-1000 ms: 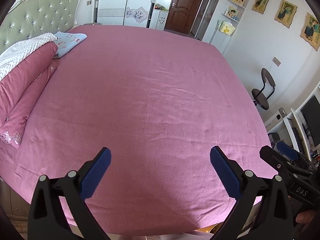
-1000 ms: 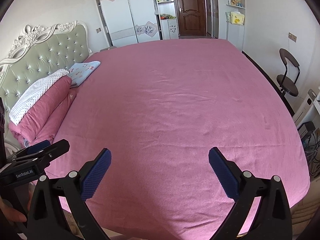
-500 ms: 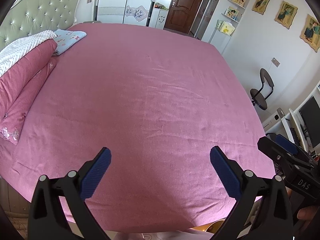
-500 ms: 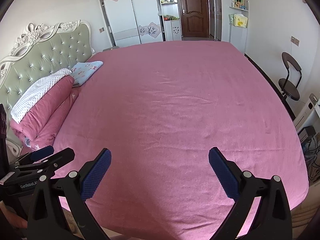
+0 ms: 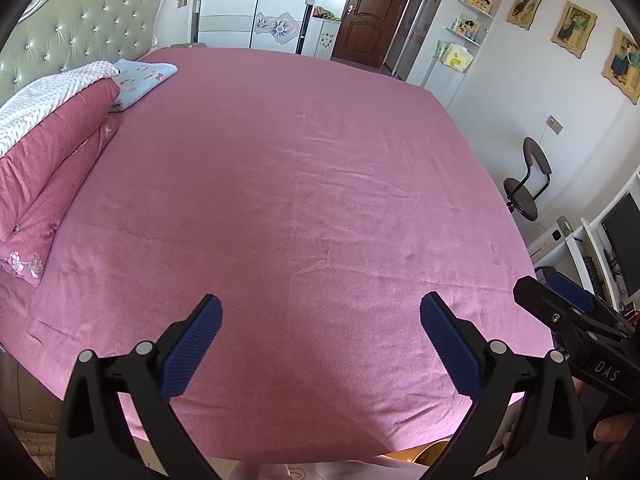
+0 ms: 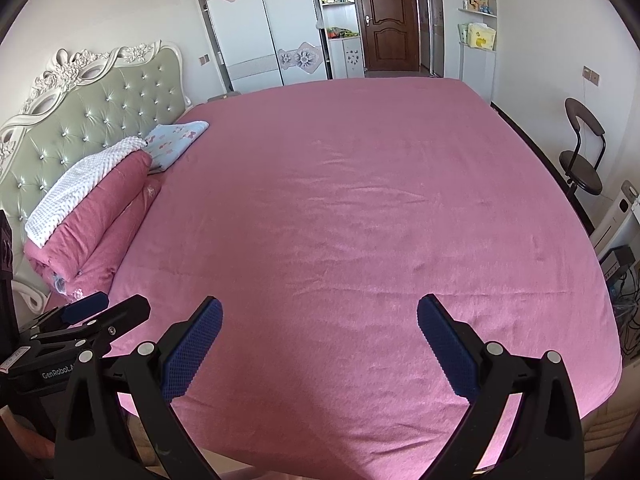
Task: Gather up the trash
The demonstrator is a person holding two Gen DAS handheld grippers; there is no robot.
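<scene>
Jaws of my left gripper (image 5: 320, 312) and right gripper (image 6: 319, 312) stand wide apart, holding nothing; both hover above the near edge of the pink bed (image 5: 304, 184); I see no trash; folded quilts (image 6: 100, 208) lie by the headboard (image 6: 100, 108).

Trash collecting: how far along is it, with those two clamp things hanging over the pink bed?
Done: nothing can be judged; no trash or bin shows in either view. In hand: nothing. The left gripper and right gripper are both open and empty above the pink bedsheet. Only a folded quilt and a blue pillow lie by the headboard. Left: finding any trash, which is probably elsewhere.
</scene>
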